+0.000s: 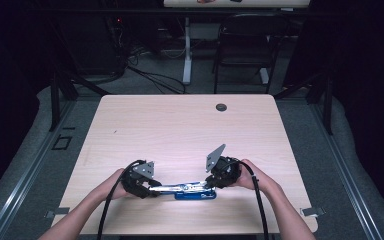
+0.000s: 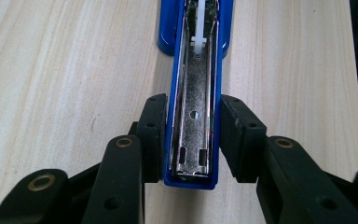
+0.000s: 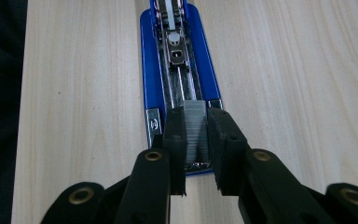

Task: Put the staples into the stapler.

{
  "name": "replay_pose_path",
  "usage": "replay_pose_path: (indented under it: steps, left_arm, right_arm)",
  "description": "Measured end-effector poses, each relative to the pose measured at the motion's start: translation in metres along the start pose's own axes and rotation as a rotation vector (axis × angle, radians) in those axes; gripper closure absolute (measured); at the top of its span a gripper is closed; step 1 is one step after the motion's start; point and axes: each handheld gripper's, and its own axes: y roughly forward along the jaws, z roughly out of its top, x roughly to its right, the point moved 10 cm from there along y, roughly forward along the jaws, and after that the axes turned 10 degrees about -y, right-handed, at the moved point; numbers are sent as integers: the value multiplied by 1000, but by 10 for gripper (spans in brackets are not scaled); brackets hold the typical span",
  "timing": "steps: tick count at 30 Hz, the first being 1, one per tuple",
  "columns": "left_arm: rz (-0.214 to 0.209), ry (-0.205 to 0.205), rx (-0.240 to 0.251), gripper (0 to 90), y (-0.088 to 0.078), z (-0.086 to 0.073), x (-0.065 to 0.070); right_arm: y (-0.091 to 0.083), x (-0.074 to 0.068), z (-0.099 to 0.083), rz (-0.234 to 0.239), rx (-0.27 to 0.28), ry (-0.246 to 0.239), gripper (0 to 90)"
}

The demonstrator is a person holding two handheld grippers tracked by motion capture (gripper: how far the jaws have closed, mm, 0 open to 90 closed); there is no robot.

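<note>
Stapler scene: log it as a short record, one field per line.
work: loading staples into an opened blue stapler
surface: light wood table
left hand-held gripper: jaws clamp the sides of the stapler's flipped-open top arm
right hand-held gripper: jaws hold a strip of staples over the magazine channel at the base's near end
staples seated: cannot tell
stapler layout: lies lengthwise between the two grippers, top arm folded out toward the left
also on table: small dark round cap near the far edge
</note>
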Motion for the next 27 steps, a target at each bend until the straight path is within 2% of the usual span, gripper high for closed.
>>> replay_pose_path:
  steps: [6, 8, 11, 14, 20, 23, 25, 27]
  left_arm:
    - [-5, 1, -3, 635, 0, 0, 0]
    - [-8, -2, 1, 635, 0, 0, 0]
    - [0, -1, -1, 635, 0, 0, 0]
    - [0, -2, -1, 635, 0, 0, 0]
    - [2, -3, 3, 635, 0, 0, 0]
    - [2, -3, 1, 635, 0, 0, 0]
    - [2, -3, 1, 635, 0, 0, 0]
    - [2, -4, 2, 635, 0, 0, 0]
  right_arm:
    - [0, -3, 0, 11, 24, -5, 783]
    - [-1, -3, 0, 11, 3, -29, 783]
    - [0, -3, 1, -3, 8, -27, 780]
    - [-1, -3, 0, 10, 3, -30, 778]
    - [-1, -4, 0, 20, 18, -2, 751]
    - [-3, -3, 0, 26, 16, -4, 746]
    - [-4, -2, 2, 27, 35, 12, 736]
    - [-6, 0, 4, 25, 51, 51, 731]
